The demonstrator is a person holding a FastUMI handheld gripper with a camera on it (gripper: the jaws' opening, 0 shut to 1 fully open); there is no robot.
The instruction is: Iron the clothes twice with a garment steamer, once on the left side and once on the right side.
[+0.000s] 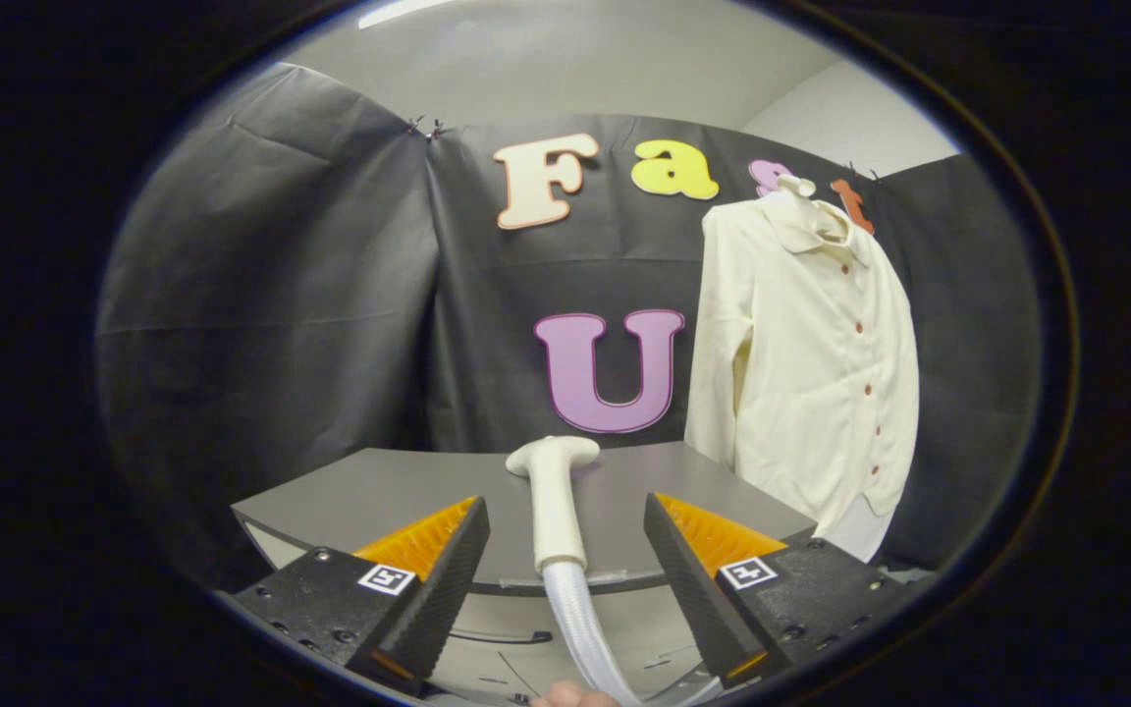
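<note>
A white garment steamer head [554, 491] lies on the grey table [379, 491], its handle pointing back toward me and its ribbed white hose [580, 628] trailing off the table's front edge. My gripper [565, 550] is open, one finger on each side of the handle with a wide gap and no contact. A cream button-up shirt [811, 363] hangs on a white hanger form beyond the table, to the right of the steamer, its front facing me.
Black cloth forms the wall behind the table and shirt. The table's rounded front edge [526, 586] lies just under the fingers. A fingertip of a hand [565, 697] shows below the hose.
</note>
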